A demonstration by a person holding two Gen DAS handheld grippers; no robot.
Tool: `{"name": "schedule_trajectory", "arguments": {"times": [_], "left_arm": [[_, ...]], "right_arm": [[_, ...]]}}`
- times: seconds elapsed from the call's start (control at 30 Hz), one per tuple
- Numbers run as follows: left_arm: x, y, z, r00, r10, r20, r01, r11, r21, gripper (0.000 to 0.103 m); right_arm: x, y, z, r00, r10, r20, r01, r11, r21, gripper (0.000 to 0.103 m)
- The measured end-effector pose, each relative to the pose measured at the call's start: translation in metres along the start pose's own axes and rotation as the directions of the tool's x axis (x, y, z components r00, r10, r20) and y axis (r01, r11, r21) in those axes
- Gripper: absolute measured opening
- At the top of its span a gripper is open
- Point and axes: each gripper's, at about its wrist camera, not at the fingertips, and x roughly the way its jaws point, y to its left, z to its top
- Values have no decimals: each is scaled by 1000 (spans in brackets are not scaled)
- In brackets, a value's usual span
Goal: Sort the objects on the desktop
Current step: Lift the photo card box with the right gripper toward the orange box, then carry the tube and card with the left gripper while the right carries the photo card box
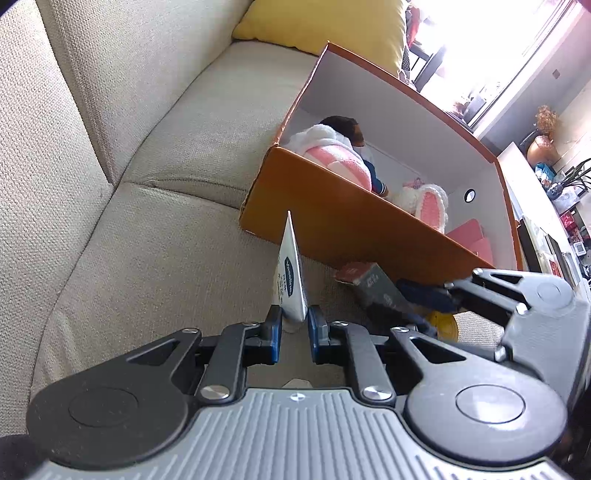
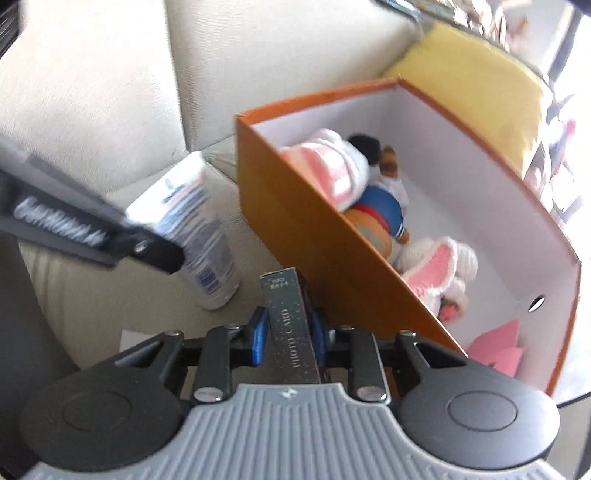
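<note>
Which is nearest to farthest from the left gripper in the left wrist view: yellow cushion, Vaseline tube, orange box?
1. Vaseline tube: clamped in the left gripper.
2. Orange box: just ahead, on the sofa.
3. Yellow cushion: behind the box.

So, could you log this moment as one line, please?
left gripper: holds Vaseline tube | right gripper: holds photo-card box | orange box: toys inside

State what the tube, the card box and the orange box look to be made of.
Tube: probably soft plastic, smooth white with a slight sheen and printed label; its crimped end is flattened to a thin edge. Card box: likely printed cardboard, dark speckled matte with sharp folded corners. Orange box: paperboard, smooth orange outside, plain white inside, thin straight walls with a worn corner.
</note>
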Motion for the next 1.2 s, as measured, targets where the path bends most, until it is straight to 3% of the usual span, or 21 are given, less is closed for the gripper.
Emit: {"name": "schedule_trajectory", "arguments": {"times": [0.43, 0.8, 1.2], "left_arm": [[10, 4, 14, 1000, 15, -18, -15, 999, -28, 19], [-1, 1, 4, 999, 20, 29, -19, 999, -30, 17], [-43, -42, 12, 988, -74, 132, 62, 994, 92, 17]], "right_arm": [[25, -12, -4, 999, -13, -31, 12, 999, -33, 29], [-12, -15, -11, 1000, -9, 10, 9, 1000, -1, 24], [-56, -49, -19, 998, 67, -10, -64, 985, 157, 24]]}}
